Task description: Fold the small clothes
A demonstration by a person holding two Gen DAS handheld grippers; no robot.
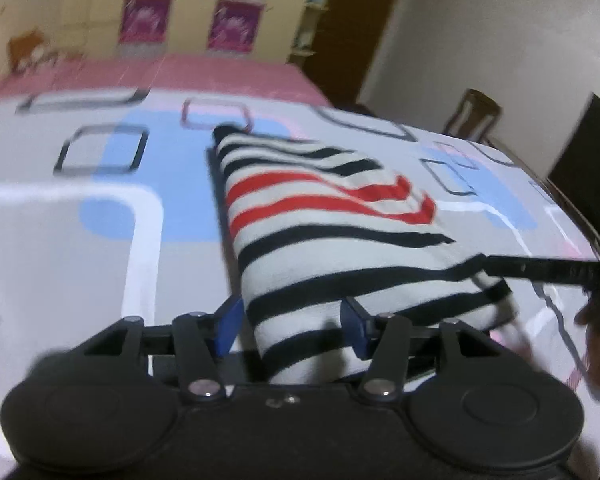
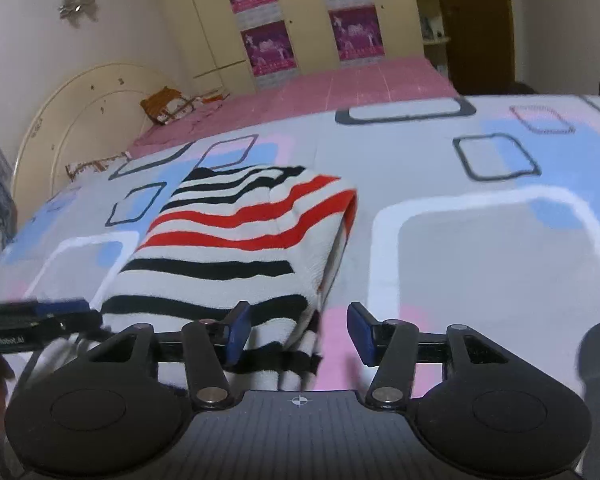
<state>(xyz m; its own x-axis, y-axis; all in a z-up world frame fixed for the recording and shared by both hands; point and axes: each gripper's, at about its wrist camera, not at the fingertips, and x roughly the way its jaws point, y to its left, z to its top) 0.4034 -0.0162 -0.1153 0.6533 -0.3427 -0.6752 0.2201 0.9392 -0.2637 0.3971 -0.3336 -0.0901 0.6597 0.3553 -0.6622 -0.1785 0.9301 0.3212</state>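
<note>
A small white garment with black and red stripes point(image 1: 324, 232) lies folded on the patterned bed sheet point(image 1: 60, 240); it also shows in the right wrist view point(image 2: 236, 240). My left gripper point(image 1: 292, 324) is open, its blue fingers either side of the garment's near left corner. My right gripper point(image 2: 300, 332) is open, its fingers straddling the near right corner. The right gripper's finger point(image 1: 540, 270) shows in the left wrist view at the garment's right edge. The left gripper point(image 2: 40, 316) shows at the left of the right wrist view.
The sheet point(image 2: 480, 260) has blue, pink and grey squares. A pink bedspread point(image 2: 340, 84) lies beyond it. A wardrobe with magenta posters point(image 2: 268, 48) and a dark door point(image 2: 476, 20) stand behind. A curved headboard point(image 2: 80, 120) is at the left.
</note>
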